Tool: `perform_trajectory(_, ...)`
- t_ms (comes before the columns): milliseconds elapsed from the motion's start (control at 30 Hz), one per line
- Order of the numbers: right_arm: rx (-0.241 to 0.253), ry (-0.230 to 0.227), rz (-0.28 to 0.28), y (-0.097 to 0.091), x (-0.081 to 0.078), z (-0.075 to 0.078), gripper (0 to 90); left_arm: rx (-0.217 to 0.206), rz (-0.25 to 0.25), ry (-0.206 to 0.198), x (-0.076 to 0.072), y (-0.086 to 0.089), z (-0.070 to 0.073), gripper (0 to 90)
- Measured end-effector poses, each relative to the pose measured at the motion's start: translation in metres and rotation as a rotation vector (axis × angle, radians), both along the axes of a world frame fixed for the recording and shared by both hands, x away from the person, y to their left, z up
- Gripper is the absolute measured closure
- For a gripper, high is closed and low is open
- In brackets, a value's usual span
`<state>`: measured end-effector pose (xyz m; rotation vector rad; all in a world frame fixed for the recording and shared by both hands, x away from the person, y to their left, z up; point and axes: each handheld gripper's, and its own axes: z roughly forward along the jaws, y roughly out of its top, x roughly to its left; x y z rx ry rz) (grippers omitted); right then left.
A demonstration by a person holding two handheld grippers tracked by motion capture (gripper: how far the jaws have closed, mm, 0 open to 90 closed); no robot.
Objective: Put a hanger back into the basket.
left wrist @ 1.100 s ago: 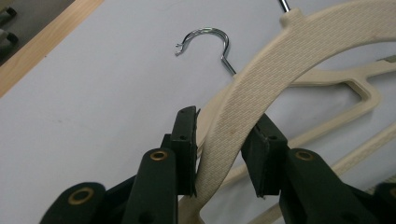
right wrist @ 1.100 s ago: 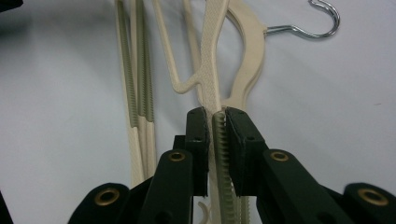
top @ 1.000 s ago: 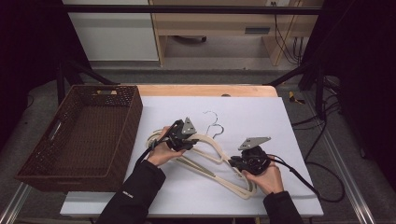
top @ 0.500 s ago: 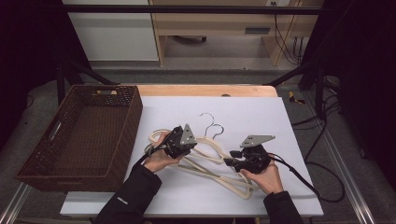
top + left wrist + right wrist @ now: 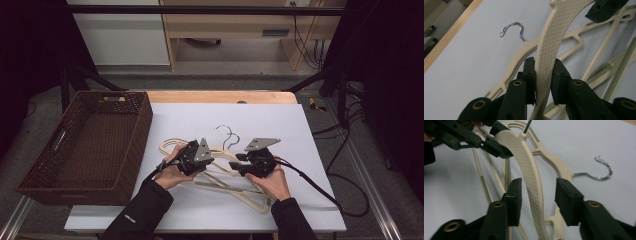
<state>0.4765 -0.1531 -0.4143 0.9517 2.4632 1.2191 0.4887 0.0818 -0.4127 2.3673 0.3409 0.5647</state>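
Left gripper (image 5: 543, 82) pinches the cream hanger (image 5: 554, 37) at table centre, three o'clock of the basket (image 5: 85, 145); right gripper (image 5: 537, 195), jaws lately closing, straddles it without contact.

Hand-held gripper (image 5: 544, 82) apparently around hanger (image 5: 551, 50)

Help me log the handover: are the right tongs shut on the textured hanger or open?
Open. In the right gripper view the right tongs straddle the textured hanger with gaps either side; they have just been closing slightly.
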Motion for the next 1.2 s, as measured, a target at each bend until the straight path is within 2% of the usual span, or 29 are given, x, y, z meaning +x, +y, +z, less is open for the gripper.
perform_trajectory(167, 0.002, 0.024, 0.058, 0.000, -0.001, 0.000, 76.9, -0.019, -0.008, 0.016, -0.005, -0.001, 0.001, 75.9)
perform_trajectory(267, -0.007, 0.031, 0.087, -0.001, -0.004, 0.003, 79.2, -0.060, -0.012, 0.041, -0.007, 0.002, 0.004, 73.3)
perform_trajectory(367, -0.004, 0.046, 0.117, -0.002, -0.006, 0.004, 81.3, -0.116, -0.019, 0.054, -0.011, 0.009, 0.013, 64.7)
perform_trajectory(500, 0.023, 0.054, 0.145, -0.004, -0.010, 0.008, 83.2, -0.134, -0.013, 0.050, -0.016, 0.015, 0.020, 43.9)
perform_trajectory(533, 0.052, 0.058, 0.162, -0.006, -0.013, 0.012, 85.6, -0.151, -0.004, 0.062, -0.019, 0.020, 0.025, 35.7)
perform_trajectory(567, 0.061, 0.062, 0.169, -0.006, -0.014, 0.013, 86.2, -0.156, -0.003, 0.069, -0.020, 0.022, 0.028, 31.1)
perform_trajectory(700, 0.074, 0.044, 0.181, -0.009, -0.021, 0.022, 86.4, -0.190, 0.007, 0.081, -0.029, 0.033, 0.038, 22.6)
perform_trajectory(900, 0.075, 0.029, 0.218, -0.006, -0.032, 0.030, 86.4, -0.183, -0.014, 0.111, -0.040, 0.042, 0.044, 21.5)
perform_trajectory(1067, 0.074, 0.031, 0.261, 0.002, -0.037, 0.032, 86.4, -0.181, -0.054, 0.129, -0.047, 0.042, 0.044, 34.7)
perform_trajectory(1200, 0.064, 0.031, 0.291, 0.009, -0.039, 0.032, 86.4, -0.142, -0.064, 0.094, -0.050, 0.037, 0.040, 35.4)
